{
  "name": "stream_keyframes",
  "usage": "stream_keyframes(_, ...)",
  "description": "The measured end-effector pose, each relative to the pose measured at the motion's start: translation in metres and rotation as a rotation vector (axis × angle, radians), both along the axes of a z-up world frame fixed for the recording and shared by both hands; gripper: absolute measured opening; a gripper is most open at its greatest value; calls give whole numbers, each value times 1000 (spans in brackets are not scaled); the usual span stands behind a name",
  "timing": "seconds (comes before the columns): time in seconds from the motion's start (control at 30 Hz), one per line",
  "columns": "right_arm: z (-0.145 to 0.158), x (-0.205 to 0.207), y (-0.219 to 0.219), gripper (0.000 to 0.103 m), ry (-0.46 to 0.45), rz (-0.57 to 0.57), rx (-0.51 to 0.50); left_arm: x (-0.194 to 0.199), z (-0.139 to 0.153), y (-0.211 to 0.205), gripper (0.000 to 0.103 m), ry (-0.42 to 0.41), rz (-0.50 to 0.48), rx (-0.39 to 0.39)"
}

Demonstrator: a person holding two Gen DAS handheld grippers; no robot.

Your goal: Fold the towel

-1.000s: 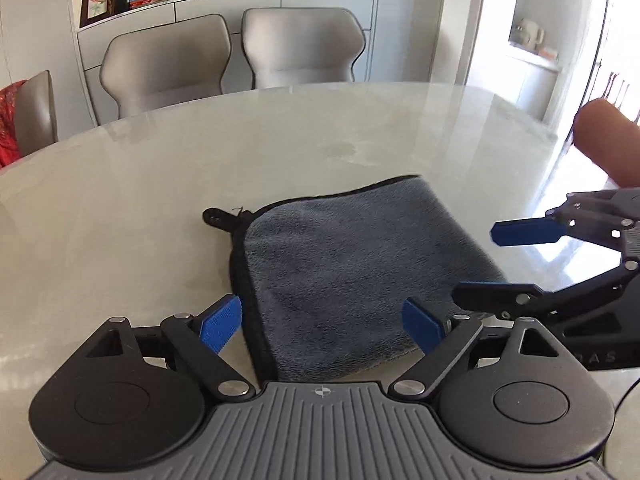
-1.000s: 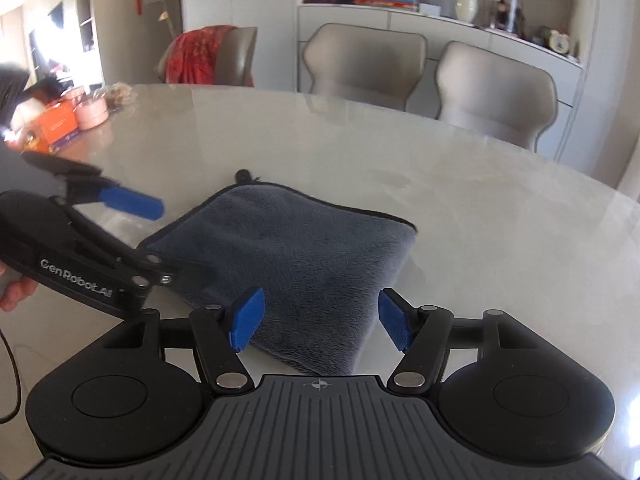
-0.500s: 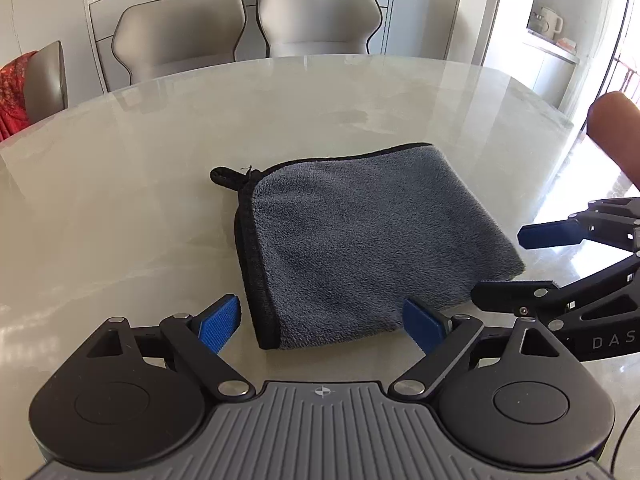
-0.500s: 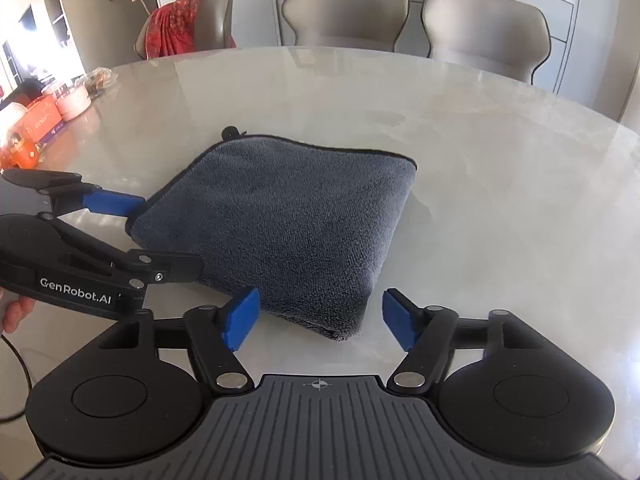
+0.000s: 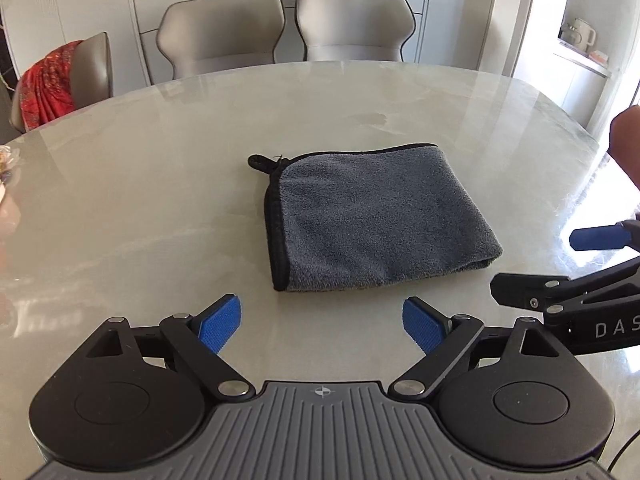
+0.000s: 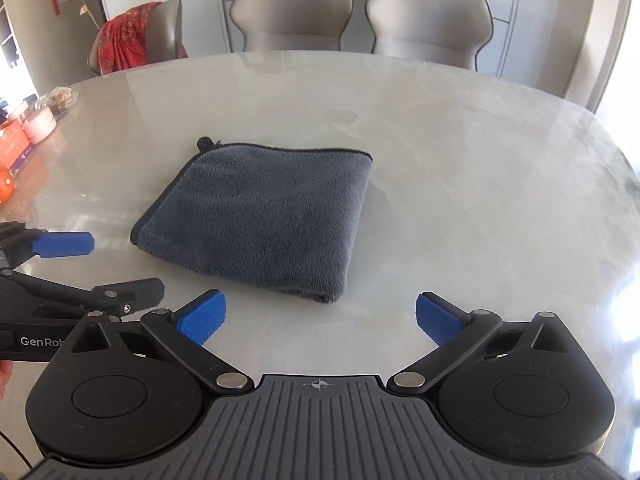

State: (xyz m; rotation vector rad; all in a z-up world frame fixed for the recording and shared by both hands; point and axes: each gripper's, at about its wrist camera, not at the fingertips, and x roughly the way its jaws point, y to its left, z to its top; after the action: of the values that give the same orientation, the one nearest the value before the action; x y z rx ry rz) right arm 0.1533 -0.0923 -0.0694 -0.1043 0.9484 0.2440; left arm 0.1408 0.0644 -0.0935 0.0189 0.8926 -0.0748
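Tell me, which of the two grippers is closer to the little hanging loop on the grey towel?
Left, probably. The loop sits on the towel corner on the left gripper's side. The right gripper faces the opposite near corner. Both are open, off the towel.

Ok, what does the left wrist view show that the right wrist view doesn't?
Only the left wrist view: a kettle on a side counter, and the right claw entering from the right. Only the right wrist view: pink containers at the table's left edge, and the left claw entering from the left. Both: the folded grey towel lying flat on the marble table, both claws open and clear of it, two beige chairs behind.
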Motion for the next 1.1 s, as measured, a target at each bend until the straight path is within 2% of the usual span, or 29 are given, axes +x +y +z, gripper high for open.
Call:
stream_keyframes(0.1, 4, -11, -4, 102, 30, -11, 19, -15, 8, 3, 91, -8, 40, -47)
stream_keyframes(0.2, 11, -25, -10, 102, 17, -15, 34, -29, 18, 2, 92, -25, 65, -73)
stream_keyframes(0.47, 41, -54, -26, 102, -43, -125, 68, -60, 49, 0, 93, -66, 141, -60)
stream_keyframes(0.6, 58, -70, -26, 102, -104, -107, 40, -72, 60, 2, 98, -106, 134, -52)
stream_keyframes(1.1, 58, -94, -22, 102, -92, -113, 55, -85, 58, -1, 98, -93, 146, -31)
